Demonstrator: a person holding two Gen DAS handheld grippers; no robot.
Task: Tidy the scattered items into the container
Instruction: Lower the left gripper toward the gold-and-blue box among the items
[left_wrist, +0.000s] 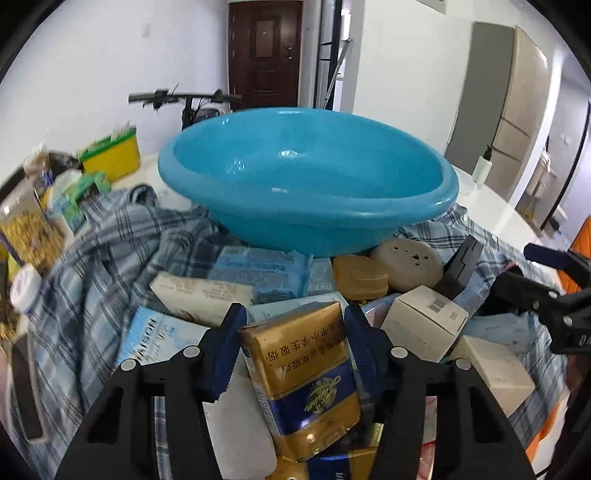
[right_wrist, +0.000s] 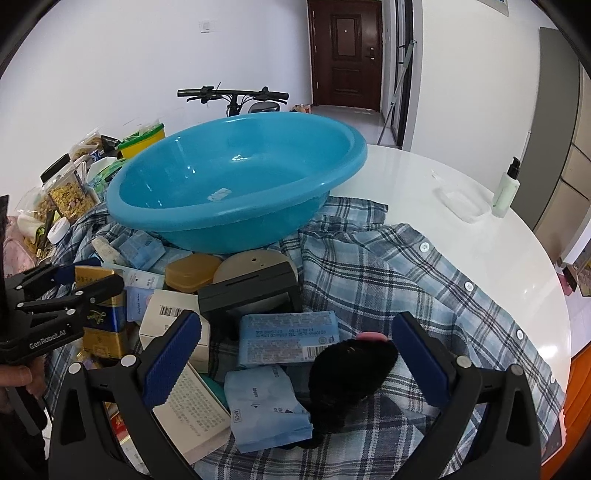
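left hand-held gripper (left_wrist: 295, 332) clamping gold cigarette pack (left_wrist: 303, 373), blue basin (left_wrist: 306, 173) behind

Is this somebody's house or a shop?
Most likely a home. A bicycle is parked indoors by a wooden front door, a tall fridge stands nearby, and a plaid shirt lies spread over the white table.

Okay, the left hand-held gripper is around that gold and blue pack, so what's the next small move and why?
Probably lift the gold and blue pack straight up, then carry it toward the blue basin. The left hand-held gripper has its pads on both sides of the pack, which stands among packed boxes. The basin behind the pile holds none of them and its mouth sits higher.
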